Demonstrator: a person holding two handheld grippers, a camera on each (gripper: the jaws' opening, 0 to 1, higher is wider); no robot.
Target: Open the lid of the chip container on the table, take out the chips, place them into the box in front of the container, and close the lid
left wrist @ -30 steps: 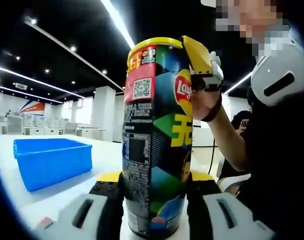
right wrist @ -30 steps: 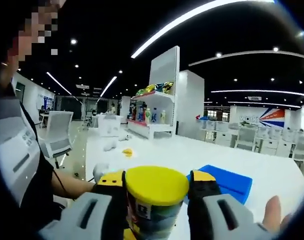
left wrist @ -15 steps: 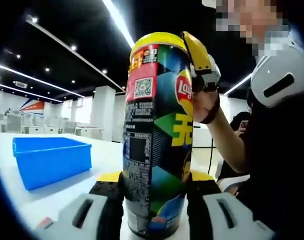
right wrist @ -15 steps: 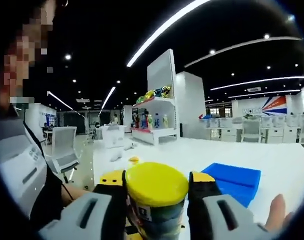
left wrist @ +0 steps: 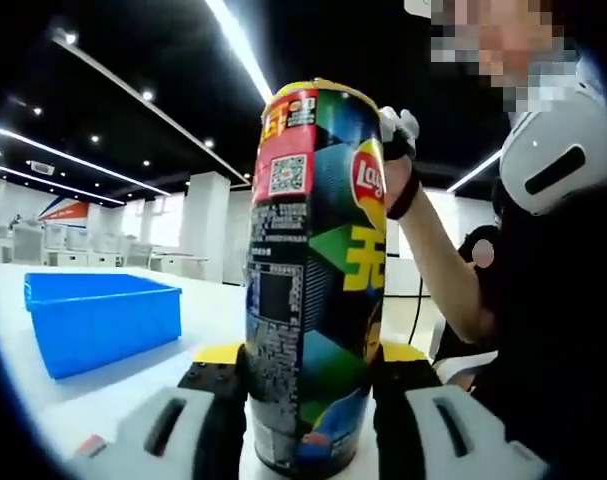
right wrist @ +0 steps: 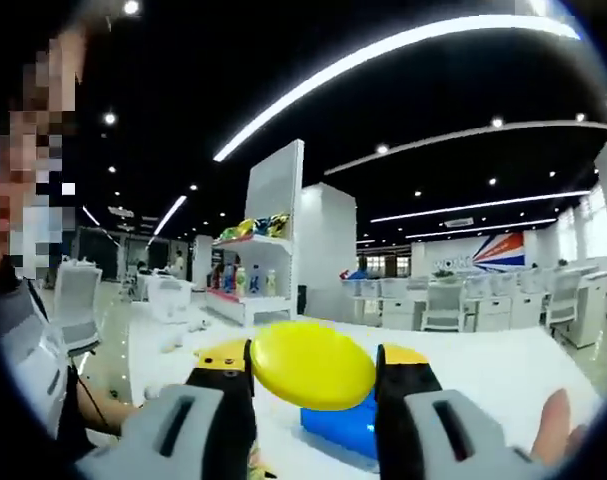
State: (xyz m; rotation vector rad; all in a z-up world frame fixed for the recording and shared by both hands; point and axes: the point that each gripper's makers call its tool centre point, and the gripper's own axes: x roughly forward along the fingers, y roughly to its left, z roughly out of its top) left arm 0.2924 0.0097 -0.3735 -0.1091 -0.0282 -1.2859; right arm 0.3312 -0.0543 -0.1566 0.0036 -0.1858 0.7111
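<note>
The left gripper (left wrist: 308, 385) clamps the upright chip container (left wrist: 311, 270) low on its body; the blue box (left wrist: 101, 320) sits on the table beside the container. The right gripper (right wrist: 313, 372) pinches the yellow lid (right wrist: 313, 364) by its rim, clear of the container. The lid looks thin, light and flexible: grip it lightly at the edge. The tube is likely crushable and its contents fragile.

Box (left wrist: 101, 320) left of container (left wrist: 313, 270)

The left gripper view sits low at the tabletop (left wrist: 113, 395), very near the chip container (left wrist: 313, 270), facing the far wall, while the right gripper view looks level from higher up over the lid (right wrist: 313, 365); both take in the blue box (left wrist: 98, 320).
</note>
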